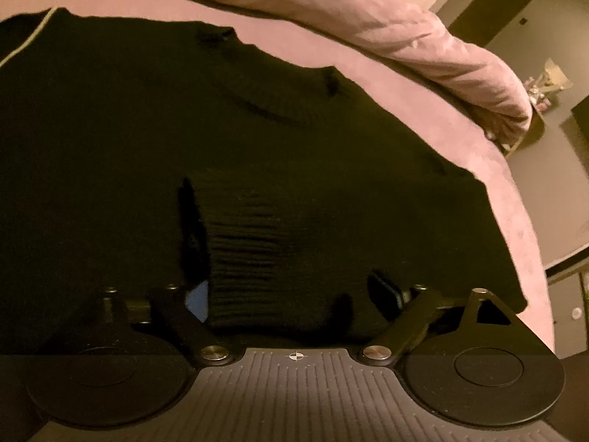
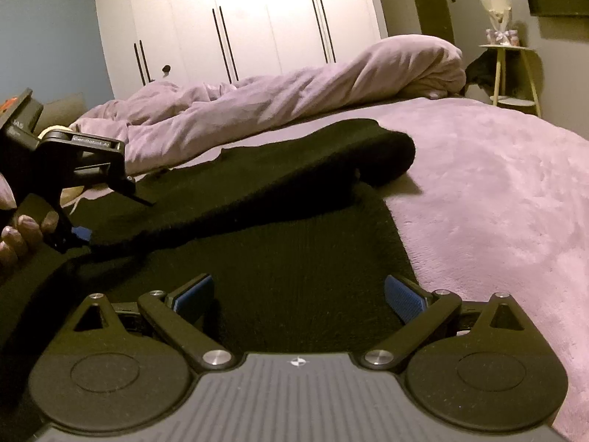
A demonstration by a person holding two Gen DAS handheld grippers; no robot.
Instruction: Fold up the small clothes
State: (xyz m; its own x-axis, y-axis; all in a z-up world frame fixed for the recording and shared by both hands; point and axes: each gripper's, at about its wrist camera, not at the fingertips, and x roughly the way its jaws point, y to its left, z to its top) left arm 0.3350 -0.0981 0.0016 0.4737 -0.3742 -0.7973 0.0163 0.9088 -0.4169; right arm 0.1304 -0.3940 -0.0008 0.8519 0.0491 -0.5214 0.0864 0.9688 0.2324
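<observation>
A black knit sweater (image 1: 221, 140) lies spread on the pink bed (image 1: 508, 191), neckline toward the far side. A ribbed sleeve cuff (image 1: 254, 243) lies folded over its body, between the wide-apart fingers of my left gripper (image 1: 294, 294). In the right wrist view the left gripper (image 2: 79, 237) sits low at the sweater's (image 2: 294, 258) left, with the raised sleeve (image 2: 331, 154) stretching from it toward the far right. My right gripper (image 2: 300, 298) is open and empty just above the sweater's near part.
A rumpled pink duvet (image 2: 294, 92) lies along the far side of the bed. White wardrobe doors (image 2: 239, 18) stand behind it. A small side table (image 2: 515, 73) stands at the far right. The bed edge curves at the right (image 1: 533, 258).
</observation>
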